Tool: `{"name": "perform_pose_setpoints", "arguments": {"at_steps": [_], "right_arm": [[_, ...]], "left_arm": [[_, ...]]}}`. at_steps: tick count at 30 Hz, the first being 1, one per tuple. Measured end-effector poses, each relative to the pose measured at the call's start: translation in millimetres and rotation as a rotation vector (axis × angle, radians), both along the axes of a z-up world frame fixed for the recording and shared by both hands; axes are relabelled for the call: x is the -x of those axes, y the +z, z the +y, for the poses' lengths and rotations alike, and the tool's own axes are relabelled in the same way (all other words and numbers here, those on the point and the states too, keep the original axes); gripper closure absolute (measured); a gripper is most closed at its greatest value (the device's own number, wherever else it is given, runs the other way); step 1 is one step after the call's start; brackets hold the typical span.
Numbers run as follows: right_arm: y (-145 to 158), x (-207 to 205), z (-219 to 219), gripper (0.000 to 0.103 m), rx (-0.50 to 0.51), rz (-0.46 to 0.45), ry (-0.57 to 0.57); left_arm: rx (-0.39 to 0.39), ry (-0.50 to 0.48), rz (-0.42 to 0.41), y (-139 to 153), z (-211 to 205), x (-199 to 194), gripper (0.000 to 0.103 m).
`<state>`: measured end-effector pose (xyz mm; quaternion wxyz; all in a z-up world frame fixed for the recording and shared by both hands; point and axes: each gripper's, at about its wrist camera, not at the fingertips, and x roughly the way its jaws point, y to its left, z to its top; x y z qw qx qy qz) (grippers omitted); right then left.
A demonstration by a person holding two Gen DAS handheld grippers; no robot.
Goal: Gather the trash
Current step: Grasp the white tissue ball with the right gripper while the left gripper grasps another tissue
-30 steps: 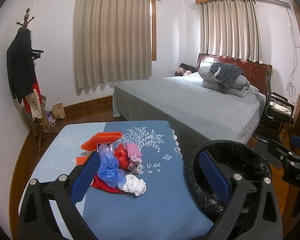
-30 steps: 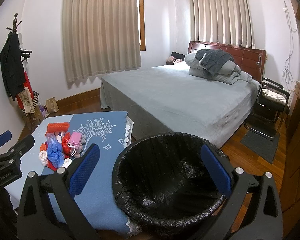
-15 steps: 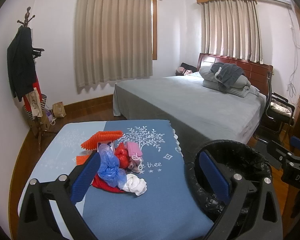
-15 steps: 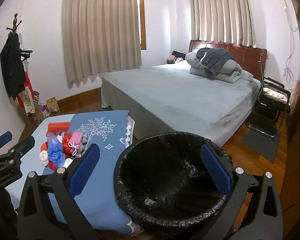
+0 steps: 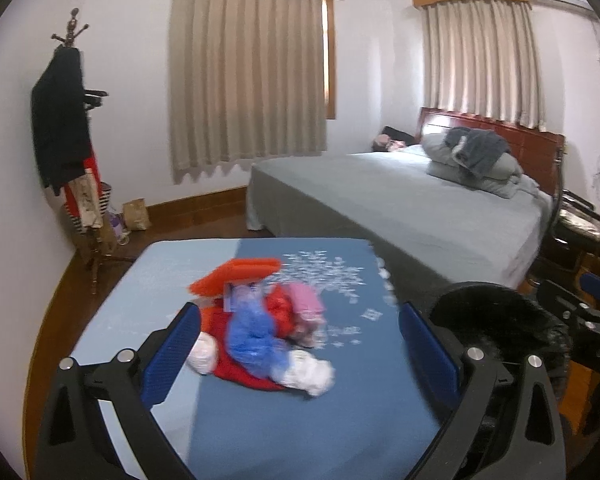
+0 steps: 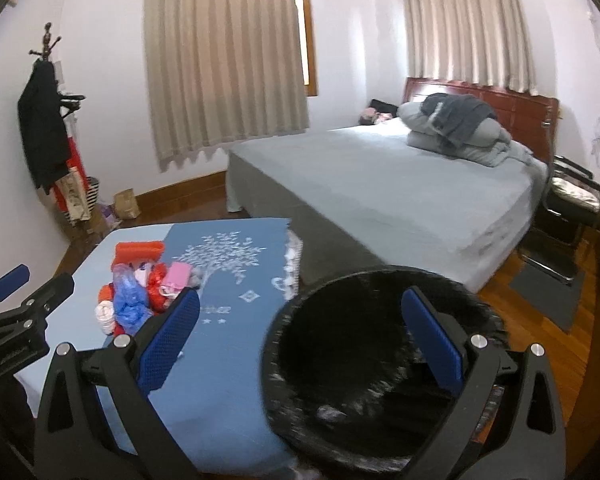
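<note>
A pile of trash [image 5: 260, 328] lies on the blue-clothed table [image 5: 340, 420]: orange foam net, red and blue plastic bags, a pink piece, white crumpled wads. It also shows in the right wrist view [image 6: 140, 288]. A bin with a black liner [image 6: 380, 360] stands right of the table, also in the left wrist view [image 5: 496, 320]. My left gripper [image 5: 296, 354] is open and empty, above the table just short of the pile. My right gripper [image 6: 300, 336] is open and empty, over the bin's left rim.
A grey bed [image 5: 400, 208] stands beyond the table and bin. A coat rack [image 5: 68, 140] with clothes is at the far left wall, with bags on the floor. A black chair [image 6: 572, 200] stands right of the bed. Wooden floor surrounds the table.
Both views have shifted and blurred. The left gripper has moved toward the pile, which now sits more centred between its fingers. The right gripper has swung left; the bin now sits further right.
</note>
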<state>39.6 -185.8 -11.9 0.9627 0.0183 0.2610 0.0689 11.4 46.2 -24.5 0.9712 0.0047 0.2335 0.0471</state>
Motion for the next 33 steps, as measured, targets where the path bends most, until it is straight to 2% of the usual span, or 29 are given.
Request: {"name": "perform_pose_setpoints", "arguments": {"at_steps": [10, 16, 19, 21, 25, 33], "right_arm": [[-40, -43, 71, 0.005, -0.014, 0.042, 0.154], [-78, -64, 108, 0.005, -0.001, 0.108, 0.226], [-97, -71, 124, 0.012, 0.027, 0.138, 0.249], [-108, -76, 132, 0.02, 0.036, 0.162, 0.269], [-127, -84, 148, 0.024, 0.056, 0.207, 0.296], [-151, -92, 167, 0.04, 0.052, 0.301, 0.372]], "left_arm": [[-0.037, 0.159, 0.041, -39, 82, -19, 0.006], [-0.039, 0.176, 0.093, -71, 113, -26, 0.006], [-0.025, 0.171, 0.118, -84, 122, -30, 0.006], [-0.021, 0.174, 0.129, -91, 125, -30, 0.006], [0.0, 0.183, 0.148, -102, 132, -35, 0.009], [0.019, 0.174, 0.197, -123, 138, -50, 0.017]]}}
